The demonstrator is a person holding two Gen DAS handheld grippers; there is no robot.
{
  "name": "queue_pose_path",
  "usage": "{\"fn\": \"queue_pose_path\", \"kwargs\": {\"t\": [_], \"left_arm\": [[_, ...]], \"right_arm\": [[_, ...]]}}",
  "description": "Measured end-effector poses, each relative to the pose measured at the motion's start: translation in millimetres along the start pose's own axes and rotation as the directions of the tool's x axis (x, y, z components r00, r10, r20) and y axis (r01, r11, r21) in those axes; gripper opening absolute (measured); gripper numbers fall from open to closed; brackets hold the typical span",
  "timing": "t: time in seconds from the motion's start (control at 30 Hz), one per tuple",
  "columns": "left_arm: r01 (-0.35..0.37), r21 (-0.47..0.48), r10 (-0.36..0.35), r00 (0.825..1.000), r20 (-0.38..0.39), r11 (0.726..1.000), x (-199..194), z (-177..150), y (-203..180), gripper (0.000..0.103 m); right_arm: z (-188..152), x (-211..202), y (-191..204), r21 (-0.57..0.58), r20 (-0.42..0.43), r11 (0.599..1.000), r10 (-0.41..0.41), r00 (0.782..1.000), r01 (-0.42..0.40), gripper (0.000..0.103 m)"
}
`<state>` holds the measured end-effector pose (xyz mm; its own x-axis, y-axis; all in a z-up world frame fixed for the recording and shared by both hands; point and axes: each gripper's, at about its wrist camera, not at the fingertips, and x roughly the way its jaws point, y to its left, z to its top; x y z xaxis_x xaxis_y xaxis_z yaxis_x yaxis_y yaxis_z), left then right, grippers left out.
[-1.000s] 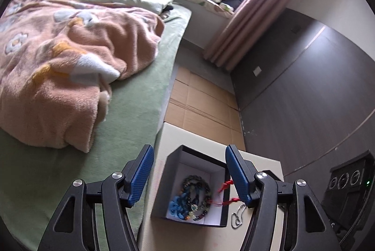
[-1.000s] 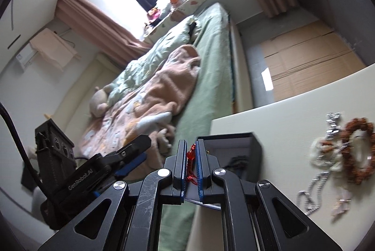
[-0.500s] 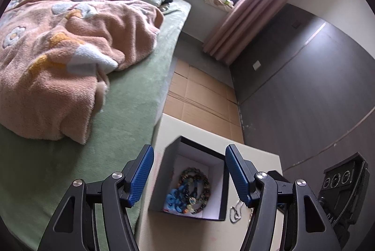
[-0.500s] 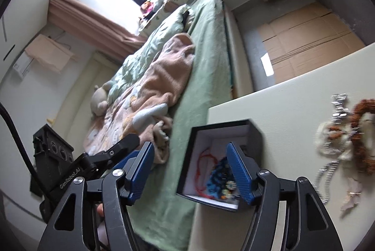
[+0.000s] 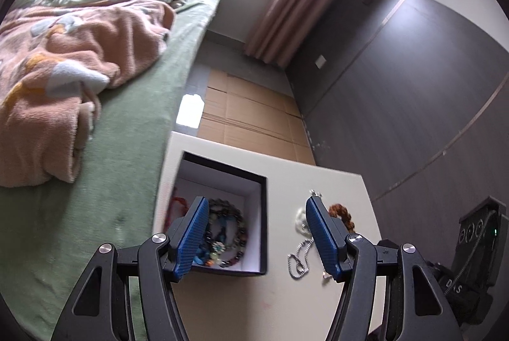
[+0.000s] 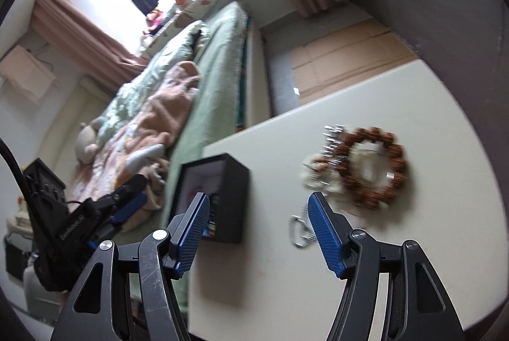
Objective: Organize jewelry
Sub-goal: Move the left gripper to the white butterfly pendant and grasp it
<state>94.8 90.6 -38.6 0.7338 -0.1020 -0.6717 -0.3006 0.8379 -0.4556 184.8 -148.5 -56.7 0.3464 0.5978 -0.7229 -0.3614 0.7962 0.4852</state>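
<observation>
A black jewelry box [image 5: 253,181] with a white lining stands open on the white table [image 5: 334,181]; it also shows in the right wrist view [image 6: 233,201]. Inside lie a dark bead bracelet [image 5: 237,221], blue beads [image 5: 200,258] and a red cord [image 5: 178,202]. Right of the box lie a brown bead bracelet [image 6: 373,169], a white piece [image 6: 310,172] and a silver chain [image 5: 299,258]. My left gripper [image 5: 257,237] is open and empty above the box's right side. My right gripper [image 6: 259,232] is open and empty between box and loose jewelry.
A bed [image 5: 127,118] with a green sheet and a peach blanket [image 5: 63,60] runs along the table's left side. Cardboard [image 5: 251,118] covers the floor beyond the table. A dark wall [image 5: 397,102] stands to the right.
My right gripper held the red cord over the box, then opened; the cord now lies in the box. The right gripper has swung right toward the loose jewelry. The left gripper shifted right.
</observation>
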Motion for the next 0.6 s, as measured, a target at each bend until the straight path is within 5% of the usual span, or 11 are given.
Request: {"fn": "queue_pose_path", "kwargs": {"t": [0.6], "left_arm": [[0.082,0.185,-0.067,0.994,-0.087,0.979,40,-26,-68,0.059]], "right_arm": [[6,-16,-66,0.152,-0.024,0.98,-0.126,0.992,0.128,0.065]]}}
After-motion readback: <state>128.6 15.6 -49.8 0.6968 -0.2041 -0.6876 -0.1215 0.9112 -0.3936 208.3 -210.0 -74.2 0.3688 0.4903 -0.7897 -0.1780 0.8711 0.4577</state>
